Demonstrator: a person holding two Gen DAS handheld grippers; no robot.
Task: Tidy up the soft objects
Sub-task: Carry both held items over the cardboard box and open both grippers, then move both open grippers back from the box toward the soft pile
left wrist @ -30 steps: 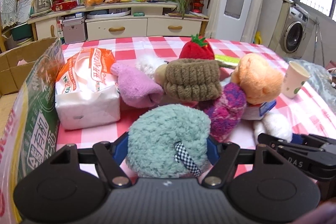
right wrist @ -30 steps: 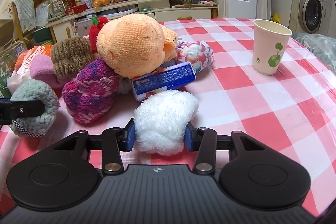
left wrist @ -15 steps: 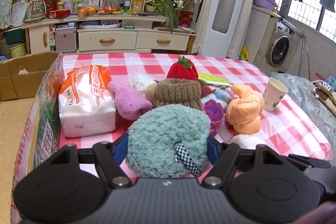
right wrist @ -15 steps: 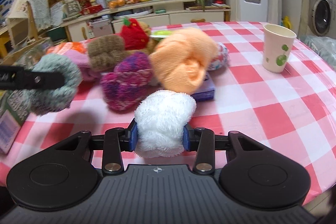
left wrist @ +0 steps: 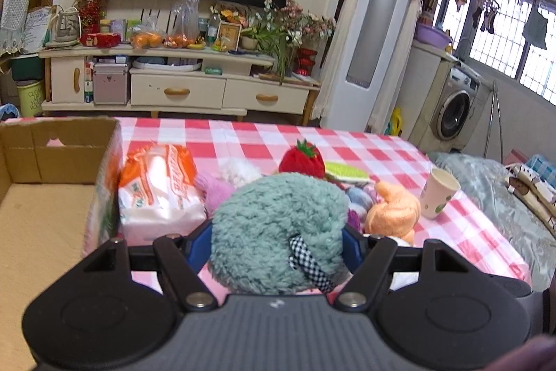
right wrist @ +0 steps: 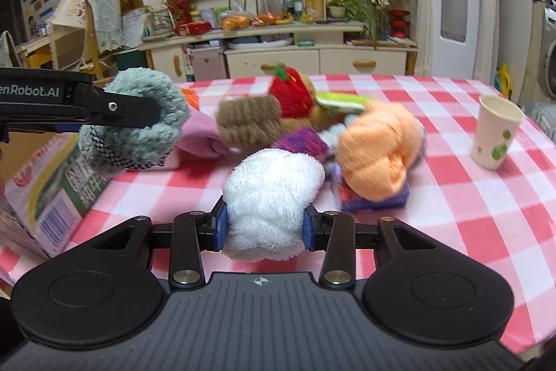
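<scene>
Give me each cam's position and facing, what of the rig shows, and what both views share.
Left wrist: sits behind the left tool, faces across the checkered table toward the TV cabinet; shows its own fingers clamping the teal fuzzy item, cardboard box at left.
Right wrist: sits behind the right tool, same heading; shows its fingers clamping the white fluffy item, left tool entering from the left.
Shared: teal item, orange plush, strawberry toy, paper cup.
</scene>
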